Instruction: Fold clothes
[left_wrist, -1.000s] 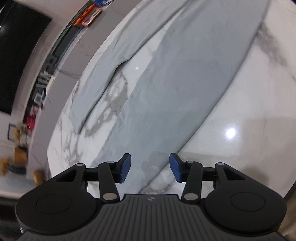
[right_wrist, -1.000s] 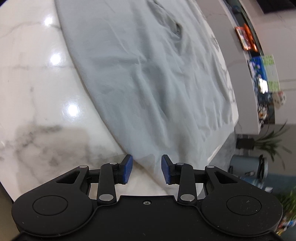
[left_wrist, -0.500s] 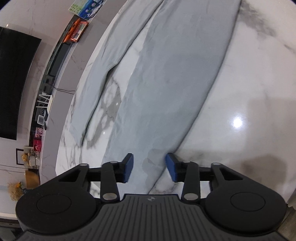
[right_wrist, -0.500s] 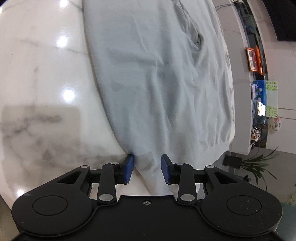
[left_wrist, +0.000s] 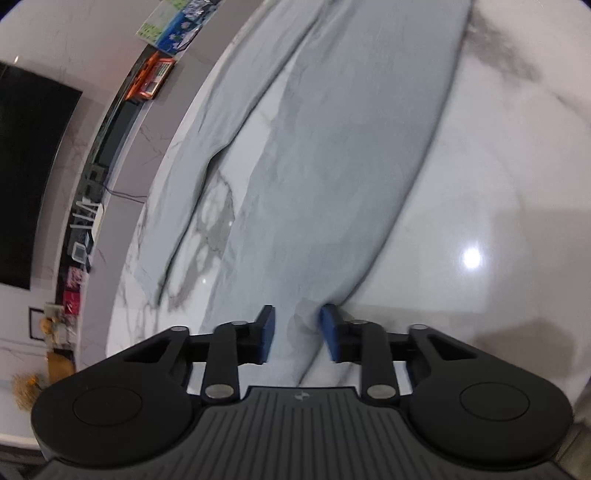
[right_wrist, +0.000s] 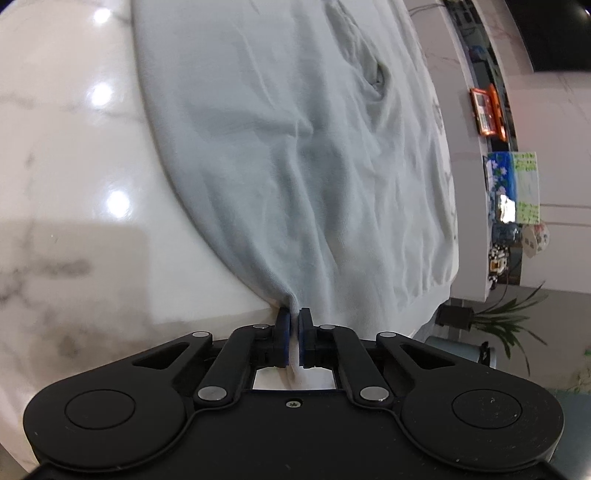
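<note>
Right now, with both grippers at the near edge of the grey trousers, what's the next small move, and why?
Probably finish closing the left gripper before any lift. Both pairs of jaws have just been closing: the right gripper pinches the edge of the grey trousers, while the left shows a gap, with cloth between its pads.

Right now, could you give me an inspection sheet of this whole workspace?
Surface: glossy white marble table, grey veins.
Job's things: light grey fabric trousers lying flat, legs apart.
Clutter: nothing seen.
Grippers: left gripper has just been closing, gap showing, a leg's end between its pads; right gripper just closed, pinching the trousers' edge.
Cables: thin dark cable beyond the table.
Surroundings: black screen, orange frame, potted green plant.
</note>
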